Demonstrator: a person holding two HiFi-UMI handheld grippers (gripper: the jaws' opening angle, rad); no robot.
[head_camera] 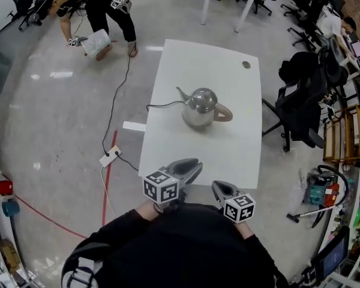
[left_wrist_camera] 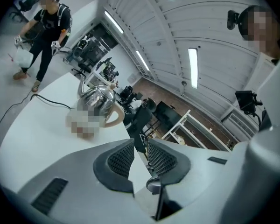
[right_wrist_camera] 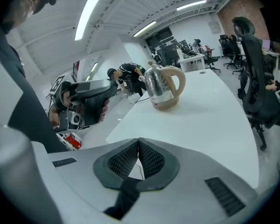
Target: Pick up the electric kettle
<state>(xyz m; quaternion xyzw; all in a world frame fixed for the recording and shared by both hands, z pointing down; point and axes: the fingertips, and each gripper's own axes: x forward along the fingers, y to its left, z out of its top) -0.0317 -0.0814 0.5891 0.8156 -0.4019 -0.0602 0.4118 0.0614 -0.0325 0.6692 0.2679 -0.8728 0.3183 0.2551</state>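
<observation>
- dark sleeves (head_camera: 186,245): the person's own, filling the 6 o'clock edge of the head view; both hand-held tools project from them over the near end of the table.
- left gripper (head_camera: 195,165): jaws slightly apart, with a narrow gap between the ribbed pads and nothing in it.
- right gripper (head_camera: 218,186): clenched, pads meeting, empty; it sits just beside the left one, toward 3 o'clock.
- table (head_camera: 240,143): white and rectangular, running from the grippers toward 12 o'clock.
- electric kettle (head_camera: 201,108): steel body, upright at mid-table, at 12 o'clock from both grippers and well apart from them; neither touches it.
- handle (head_camera: 225,114): tan loop on the kettle's 3 o'clock side, so on the right gripper's side.
- spout (head_camera: 181,93): thin, pointing to 10 o'clock.
- cord (head_camera: 162,105): black, leaving the kettle toward 9 o'clock, then over the table edge to a power strip (head_camera: 111,156) on the floor.
- step in hand, as judged: the approach; no grasp has begun and the kettle is unlifted.
- next move, as judged: carry a gripper forward toward 12 o'clock. The right one suits the handle but must first open wide enough to straddle the loop. Then close and lift straight up, minding the trailing cord.
</observation>
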